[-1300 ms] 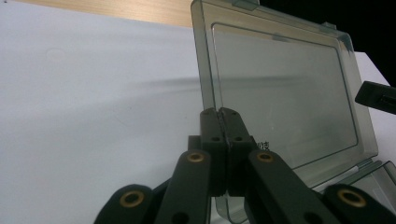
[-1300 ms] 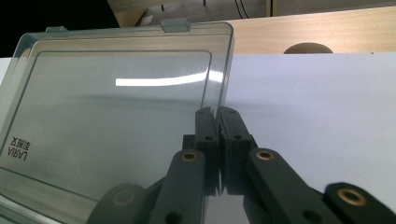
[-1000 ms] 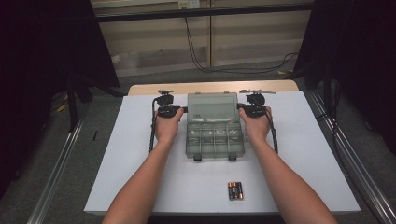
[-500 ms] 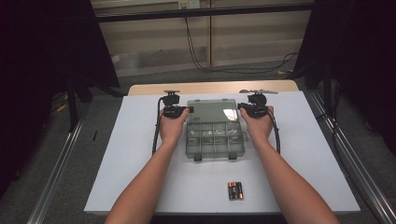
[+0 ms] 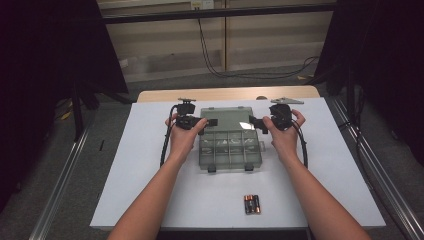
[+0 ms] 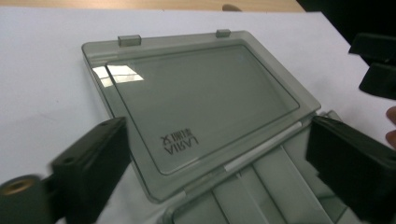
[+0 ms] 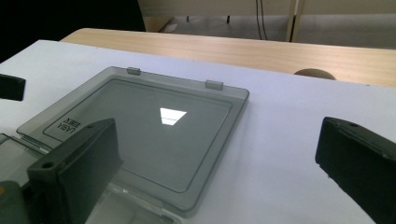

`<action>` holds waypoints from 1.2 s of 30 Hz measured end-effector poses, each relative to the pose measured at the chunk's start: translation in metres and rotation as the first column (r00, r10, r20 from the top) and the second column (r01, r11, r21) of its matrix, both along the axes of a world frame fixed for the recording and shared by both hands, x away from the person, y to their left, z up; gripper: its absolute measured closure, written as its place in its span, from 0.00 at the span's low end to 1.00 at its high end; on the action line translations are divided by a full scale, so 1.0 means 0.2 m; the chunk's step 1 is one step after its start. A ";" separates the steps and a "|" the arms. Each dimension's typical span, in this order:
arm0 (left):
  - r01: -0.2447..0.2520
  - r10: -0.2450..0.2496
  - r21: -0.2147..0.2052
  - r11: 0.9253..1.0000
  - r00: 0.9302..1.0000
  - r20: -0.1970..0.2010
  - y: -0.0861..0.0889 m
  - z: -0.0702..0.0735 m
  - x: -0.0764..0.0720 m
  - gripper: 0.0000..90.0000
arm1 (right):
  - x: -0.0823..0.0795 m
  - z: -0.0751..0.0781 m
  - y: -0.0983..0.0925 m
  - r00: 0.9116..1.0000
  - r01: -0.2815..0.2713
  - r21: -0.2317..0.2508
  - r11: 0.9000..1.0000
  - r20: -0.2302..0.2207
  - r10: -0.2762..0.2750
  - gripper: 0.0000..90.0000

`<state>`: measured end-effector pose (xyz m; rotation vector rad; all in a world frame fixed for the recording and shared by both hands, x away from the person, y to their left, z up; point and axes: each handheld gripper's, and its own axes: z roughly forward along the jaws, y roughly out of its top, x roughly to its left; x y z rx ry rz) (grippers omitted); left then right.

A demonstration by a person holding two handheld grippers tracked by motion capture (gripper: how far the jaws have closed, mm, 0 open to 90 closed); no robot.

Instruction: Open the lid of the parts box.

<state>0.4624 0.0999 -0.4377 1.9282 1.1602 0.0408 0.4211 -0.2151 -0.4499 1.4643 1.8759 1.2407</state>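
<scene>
Since the earlier picture both our hands have drawn back a little from the lid (image 5: 227, 119) of the grey compartment box (image 5: 230, 149), and both pairs of jaws have just been opening. We see the left gripper (image 5: 212, 121) and the right gripper (image 5: 251, 121) released now, with nothing between their jaws. The box sits in the middle of the white worktop (image 5: 125, 165), its lid lying flat behind it. Opening looks finished; the batteries (image 5: 252, 204) near the front edge probably still wait to be put inside.
</scene>
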 end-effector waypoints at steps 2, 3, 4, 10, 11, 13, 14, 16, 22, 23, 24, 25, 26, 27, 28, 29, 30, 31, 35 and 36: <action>0.001 -0.001 0.002 1.000 1.000 0.003 0.00 0.01 -0.01 0.00 | -0.03 0.01 -0.01 1.000 0.001 -0.009 1.000 0.006 -0.001 0.00; -0.002 0.002 -0.010 1.000 1.000 0.004 0.00 0.01 -0.02 0.00 | -0.04 0.01 -0.02 1.000 0.000 -0.013 1.000 0.011 0.000 0.00; 0.002 -0.002 -0.013 1.000 1.000 0.003 0.01 0.01 -0.03 0.00 | -0.05 0.02 -0.02 1.000 0.002 -0.015 1.000 0.011 -0.002 0.00; 0.023 -0.023 0.001 1.000 0.999 0.026 0.00 0.03 -0.07 0.00 | -0.13 0.04 -0.07 0.999 -0.016 -0.012 1.000 0.039 0.016 0.00; 0.038 -0.038 0.002 0.999 0.999 0.023 0.00 0.04 -0.08 0.00 | -0.14 0.04 -0.08 0.999 -0.021 -0.011 1.000 0.046 0.021 0.00; 0.048 -0.049 0.013 0.999 0.998 0.026 0.00 0.05 -0.09 0.00 | -0.17 0.04 -0.10 0.998 -0.018 -0.013 1.000 0.054 0.019 0.00; 0.044 -0.044 0.005 0.999 0.999 0.032 -0.01 0.05 -0.10 0.00 | -0.18 0.04 -0.11 0.998 -0.017 -0.014 1.000 0.057 0.018 0.00; 0.055 -0.055 0.012 0.998 0.998 0.036 -0.01 0.06 -0.12 0.00 | -0.21 0.04 -0.13 0.998 -0.018 -0.014 1.000 0.065 0.019 0.00; 0.088 -0.089 0.023 0.996 0.995 0.051 -0.04 0.08 -0.17 0.01 | -0.29 0.03 -0.18 0.997 -0.012 -0.009 1.000 0.083 0.012 0.00; 0.094 -0.095 0.019 0.995 0.994 0.054 -0.04 0.09 -0.18 0.02 | -0.31 0.03 -0.19 0.997 -0.010 -0.007 1.000 0.083 0.011 0.00; 0.108 -0.110 0.031 0.994 0.993 0.053 -0.04 0.09 -0.19 0.02 | -0.33 0.03 -0.19 0.996 -0.009 -0.005 1.000 0.083 0.009 0.00; 0.114 -0.116 0.038 0.993 0.992 0.055 -0.04 0.10 -0.19 0.02 | -0.34 0.03 -0.20 0.996 -0.012 -0.006 1.000 0.088 0.013 0.00; 0.112 -0.114 0.032 0.993 0.992 0.058 -0.05 0.10 -0.20 0.02 | -0.36 0.03 -0.21 0.996 -0.013 -0.004 1.000 0.087 0.013 0.00; 0.119 -0.121 0.034 0.992 0.991 0.059 -0.05 0.10 -0.21 0.02 | -0.38 0.03 -0.21 0.996 -0.013 -0.003 1.000 0.088 0.013 0.00; 0.113 -0.115 0.030 0.993 0.992 0.060 -0.06 0.10 -0.22 0.02 | -0.39 0.03 -0.22 0.996 -0.013 -0.005 1.000 0.092 0.014 0.00; 0.127 -0.128 0.034 0.991 0.990 0.056 -0.06 0.10 -0.23 0.02 | -0.41 0.03 -0.22 0.995 -0.014 -0.004 1.000 0.097 0.015 0.00; 0.128 -0.130 0.036 0.991 0.990 0.057 -0.06 0.10 -0.23 0.02 | -0.42 0.03 -0.23 0.995 -0.014 -0.001 1.000 0.101 0.014 0.00; 0.126 -0.127 0.034 0.992 0.990 0.052 -0.07 0.10 -0.24 0.02 | -0.44 0.04 -0.24 0.995 -0.014 -0.001 1.000 0.104 0.014 0.00; 0.138 -0.140 0.033 0.990 0.988 0.060 -0.07 0.10 -0.27 0.03 | -0.49 0.05 -0.27 0.992 -0.010 -0.004 1.000 0.123 0.011 0.00; 0.136 -0.138 0.034 0.990 0.988 0.063 -0.07 0.10 -0.28 0.03 | -0.50 0.05 -0.27 0.992 -0.010 -0.001 1.000 0.122 0.010 0.00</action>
